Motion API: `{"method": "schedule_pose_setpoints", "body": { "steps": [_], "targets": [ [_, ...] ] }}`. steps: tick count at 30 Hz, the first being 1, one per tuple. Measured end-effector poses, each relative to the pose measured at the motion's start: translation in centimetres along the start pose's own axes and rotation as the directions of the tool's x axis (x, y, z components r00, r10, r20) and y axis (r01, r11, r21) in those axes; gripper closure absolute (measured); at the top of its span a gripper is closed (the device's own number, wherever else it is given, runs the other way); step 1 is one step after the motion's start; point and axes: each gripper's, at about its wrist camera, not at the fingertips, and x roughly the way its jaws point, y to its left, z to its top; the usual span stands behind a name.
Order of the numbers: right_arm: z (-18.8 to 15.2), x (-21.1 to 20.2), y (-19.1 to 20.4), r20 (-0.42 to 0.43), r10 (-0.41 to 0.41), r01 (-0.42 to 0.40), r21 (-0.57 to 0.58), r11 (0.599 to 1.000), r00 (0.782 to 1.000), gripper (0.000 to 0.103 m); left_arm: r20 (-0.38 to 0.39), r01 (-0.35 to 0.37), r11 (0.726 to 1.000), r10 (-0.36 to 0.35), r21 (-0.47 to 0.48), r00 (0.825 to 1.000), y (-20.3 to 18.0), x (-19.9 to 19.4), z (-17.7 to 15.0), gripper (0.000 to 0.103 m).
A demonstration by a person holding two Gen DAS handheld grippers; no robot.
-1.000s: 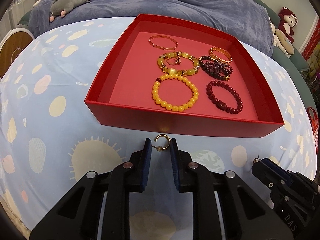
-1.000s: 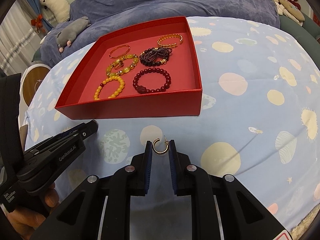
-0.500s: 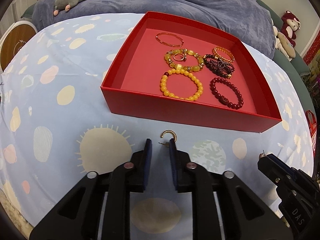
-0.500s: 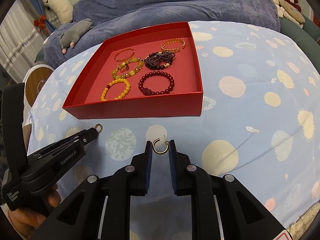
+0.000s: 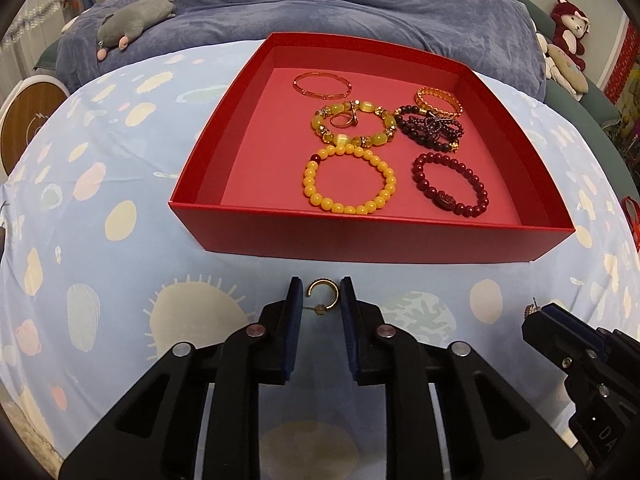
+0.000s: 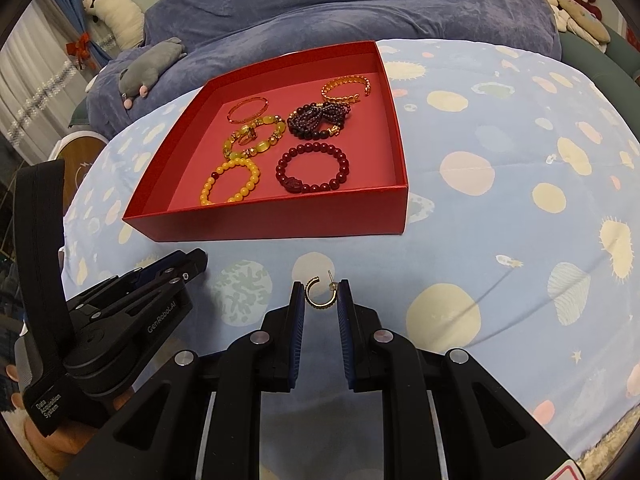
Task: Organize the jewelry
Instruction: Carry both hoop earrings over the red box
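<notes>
A red tray [image 5: 380,242] [image 6: 280,224] sits on the spotted blue cloth and holds several bracelets: a yellow bead one [image 5: 350,182], a dark red bead one [image 5: 454,184], a purple beaded one [image 5: 434,128], gold bangles and a ring. My left gripper [image 5: 320,300] is shut on a gold hoop earring [image 5: 325,295], held just short of the tray's front wall. My right gripper [image 6: 320,298] is shut on a second gold hoop earring [image 6: 318,294], also in front of the tray. Each gripper shows at the edge of the other's view.
The table is round with a blue cloth [image 6: 500,200] with pale spots. A blue sofa [image 5: 360,4] with a grey plush mouse [image 5: 132,16] stands behind it. Stuffed toys [image 5: 568,36] sit at the far right. A round wooden stool [image 5: 28,120] is left.
The left gripper has shifted with its earring in front of the tray, its view now facing the tray's middle. The right gripper has barely moved. Both grips are unchanged.
</notes>
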Motion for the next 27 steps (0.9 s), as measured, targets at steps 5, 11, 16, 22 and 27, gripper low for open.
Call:
{"method": "schedule_pose_setpoints", "body": {
  "steps": [5,11,16,22,27],
  "targets": [
    [0.0,-0.1,0.1,0.001,0.002,-0.002,-0.005,1.0,1.0,0.087,-0.004,0.024,0.999,-0.024,-0.024,1.0,0.6,-0.3,-0.2,0.086],
    [0.2,-0.8,0.3,0.015,0.01,-0.01,-0.012,1.0,1.0,0.087,0.007,0.052,0.997,-0.052,-0.056,0.999,1.4,-2.3,-0.5,0.087],
    [0.7,-2.3,1.0,0.048,0.028,-0.027,-0.026,0.999,0.998,0.087,0.034,0.071,0.995,-0.069,-0.07,0.997,1.6,-5.0,0.2,0.086],
    [2.7,-4.8,1.9,0.111,0.056,-0.051,-0.049,0.998,0.992,0.087,0.108,0.089,0.994,-0.082,-0.057,0.991,1.3,-8.2,3.2,0.086],
    [5.7,-5.5,2.9,0.16,0.068,-0.055,-0.085,0.995,0.985,0.087,0.157,0.108,0.994,-0.102,-0.033,0.982,0.4,-9.0,6.6,0.086]
  ]
}}
